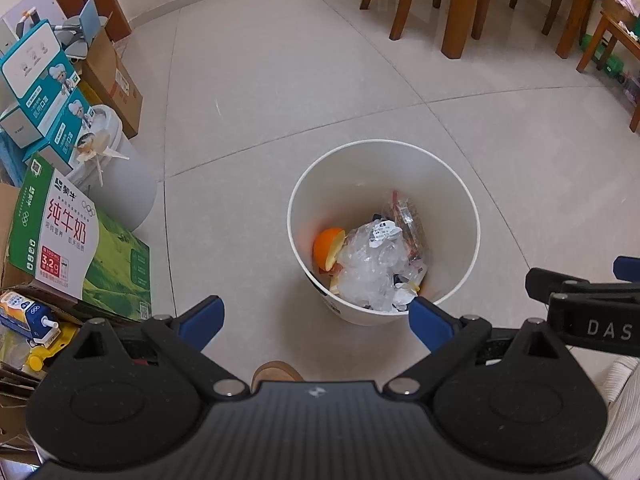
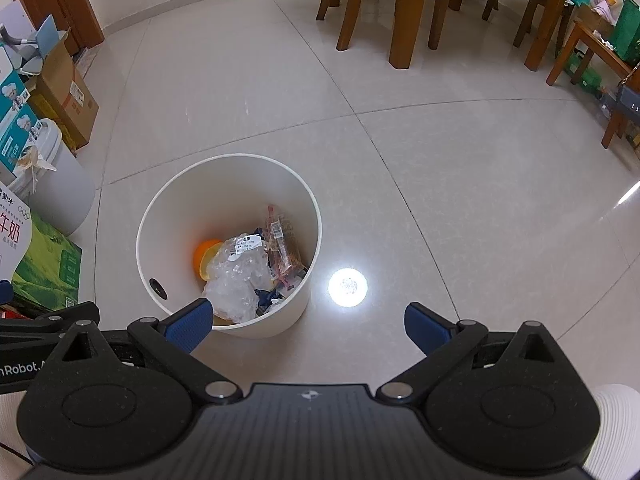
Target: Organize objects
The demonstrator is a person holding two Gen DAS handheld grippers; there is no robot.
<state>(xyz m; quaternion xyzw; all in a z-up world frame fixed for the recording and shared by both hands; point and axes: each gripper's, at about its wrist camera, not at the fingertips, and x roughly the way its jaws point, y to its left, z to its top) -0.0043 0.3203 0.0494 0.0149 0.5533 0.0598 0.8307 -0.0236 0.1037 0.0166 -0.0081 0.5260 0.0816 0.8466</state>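
Note:
A white round bin (image 1: 382, 152) (image 2: 228, 164) stands on the tiled floor. Inside lie an orange peel (image 1: 326, 248) (image 2: 204, 258), crumpled clear plastic (image 1: 372, 268) (image 2: 236, 280) and a snack wrapper (image 1: 408, 220) (image 2: 284, 244). My left gripper (image 1: 316, 322) hovers above the bin's near rim, open, with nothing between its blue fingers (image 1: 202, 322). My right gripper (image 2: 308, 326) is also open and empty, held above the floor just right of the bin. The right gripper's body (image 1: 584, 308) shows at the right edge of the left wrist view.
Cartons crowd the left: a green milk box (image 1: 80, 248) (image 2: 44, 268), teal boxes (image 1: 40, 72), brown cardboard (image 1: 116, 84) (image 2: 68, 96) and a white lidded pail (image 1: 116, 172) (image 2: 60, 184). Wooden table and chair legs (image 1: 460, 12) (image 2: 408, 16) stand at the back right. A lamp glare (image 2: 347, 287) shines on the tiles.

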